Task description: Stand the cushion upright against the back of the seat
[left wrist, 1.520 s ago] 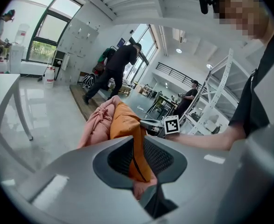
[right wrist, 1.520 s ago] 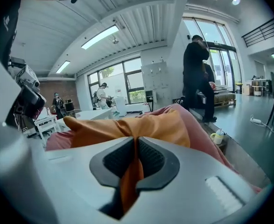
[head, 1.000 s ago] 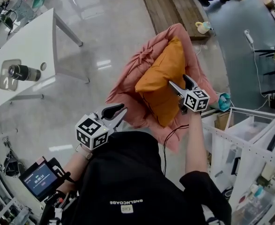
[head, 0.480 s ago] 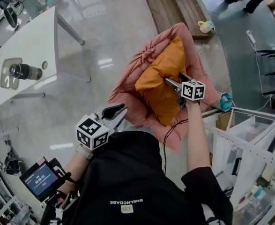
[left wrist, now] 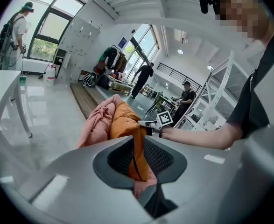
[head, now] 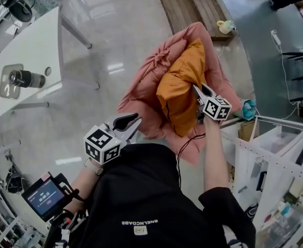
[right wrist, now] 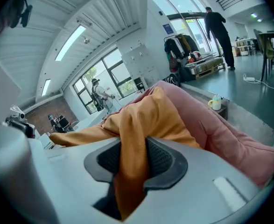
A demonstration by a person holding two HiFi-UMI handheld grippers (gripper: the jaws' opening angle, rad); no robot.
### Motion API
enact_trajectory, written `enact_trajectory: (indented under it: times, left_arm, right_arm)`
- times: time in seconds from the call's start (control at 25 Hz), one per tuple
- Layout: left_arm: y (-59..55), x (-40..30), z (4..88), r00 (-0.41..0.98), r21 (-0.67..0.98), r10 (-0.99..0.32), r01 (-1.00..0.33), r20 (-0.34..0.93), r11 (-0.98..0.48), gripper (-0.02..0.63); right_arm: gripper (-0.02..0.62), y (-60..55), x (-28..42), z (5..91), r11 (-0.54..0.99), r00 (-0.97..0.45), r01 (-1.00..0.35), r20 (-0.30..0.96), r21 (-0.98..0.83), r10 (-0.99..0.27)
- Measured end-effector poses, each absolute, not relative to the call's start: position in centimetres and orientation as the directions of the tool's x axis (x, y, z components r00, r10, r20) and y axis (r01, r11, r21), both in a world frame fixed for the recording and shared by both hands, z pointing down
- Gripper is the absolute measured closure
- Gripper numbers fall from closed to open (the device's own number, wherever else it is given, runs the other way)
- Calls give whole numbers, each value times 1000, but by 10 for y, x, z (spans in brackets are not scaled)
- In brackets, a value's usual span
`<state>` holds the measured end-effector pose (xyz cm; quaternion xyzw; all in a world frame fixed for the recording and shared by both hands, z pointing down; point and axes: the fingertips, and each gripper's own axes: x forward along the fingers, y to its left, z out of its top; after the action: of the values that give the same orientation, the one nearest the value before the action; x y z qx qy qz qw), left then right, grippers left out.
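An orange cushion [head: 179,94] lies on a pink, crumpled soft seat [head: 146,87], its near-right side lifted and bunched. My right gripper [head: 198,90] is at that side, its jaws closing with a fold of orange fabric [right wrist: 146,120] pinched between the pads. The right gripper view shows the pink seat [right wrist: 221,134] behind the cloth. My left gripper [head: 133,122] is held close to the person's body, short of the seat, open with nothing between its fingers. Through its gap, the left gripper view shows the cushion [left wrist: 122,125] and the seat [left wrist: 97,122] farther off.
A white table [head: 32,50] with a black cylinder [head: 25,79] stands at the left. A wooden bench [head: 192,4] with a small cup [head: 224,29] runs behind the seat. White shelving [head: 275,154] stands close on the right. A black cable [head: 187,146] trails off the seat's near edge.
My right gripper's jaws went from wide open around the cushion's right side to pinching its fabric, and the cushion tipped up and bunched narrower. The left gripper stayed put.
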<state>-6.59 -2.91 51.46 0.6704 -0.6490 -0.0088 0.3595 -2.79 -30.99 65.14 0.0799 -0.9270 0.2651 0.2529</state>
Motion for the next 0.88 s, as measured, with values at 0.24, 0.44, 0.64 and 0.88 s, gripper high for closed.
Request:
enact_trajectory:
  times: [0.24,0.44,0.64,0.88]
  left_arm:
    - [-31,-64,514,167,493,-874,-865,456,92,525]
    - [-33,-61,513,177,489,-870,-868,460,82,525]
    - [-33,-62,513,173,486,-869,-870,464,86,525]
    - [-31,-66,514,162,483,-869,-870,468,98,525]
  right_arm:
    - [471,-308,-3,604,864,-928,-262,357,-430,-104]
    - [485,-308,2,564,893,-964,-226,221,-389,-148]
    - [497,-308,-7,536,923,-978,-203,121,-327,-172]
    - [501,-294,-24,511,953,-990,-137,0,-272,-142]
